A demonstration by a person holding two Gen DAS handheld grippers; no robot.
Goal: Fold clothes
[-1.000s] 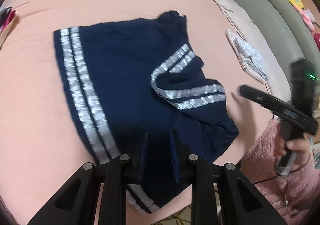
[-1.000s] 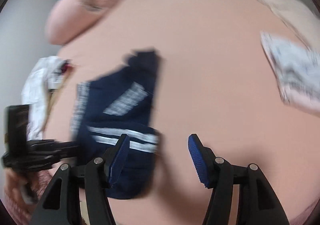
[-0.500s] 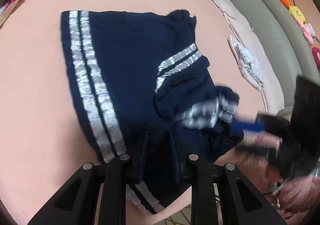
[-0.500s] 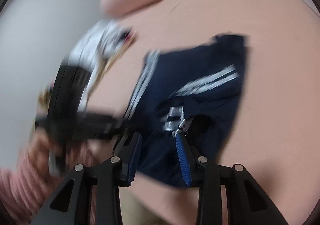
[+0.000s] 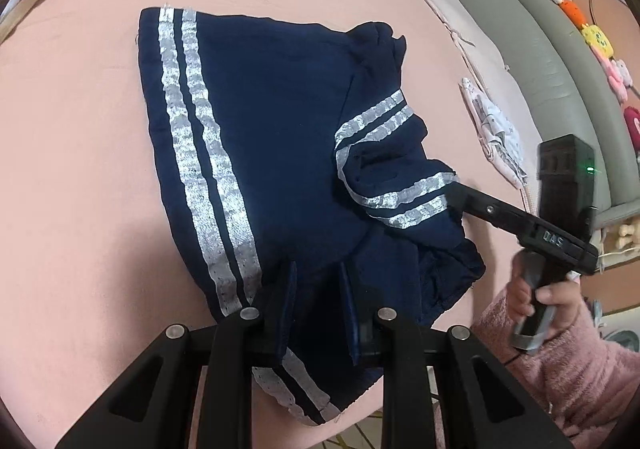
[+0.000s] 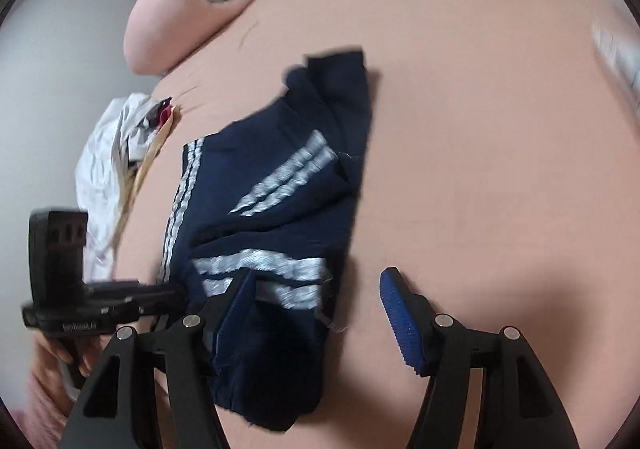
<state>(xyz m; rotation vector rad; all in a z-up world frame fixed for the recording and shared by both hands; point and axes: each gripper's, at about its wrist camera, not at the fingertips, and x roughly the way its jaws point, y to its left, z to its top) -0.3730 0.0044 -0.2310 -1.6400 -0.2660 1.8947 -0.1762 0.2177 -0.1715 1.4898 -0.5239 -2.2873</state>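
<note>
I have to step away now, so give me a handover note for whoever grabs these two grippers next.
Left gripper: shut on the near edge of the navy garment.
Right gripper: open, at the garment's striped right flap, gripping nothing.
Garment lies on the pink bed, right part bunched over its middle.
Done: a first rough fold inward.
Left: smooth that flap, fold the rest, set it aside. A patterned cloth also lies on the bed.

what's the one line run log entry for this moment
left gripper: shut on navy shorts | right gripper: open | pink bedsheet
</note>
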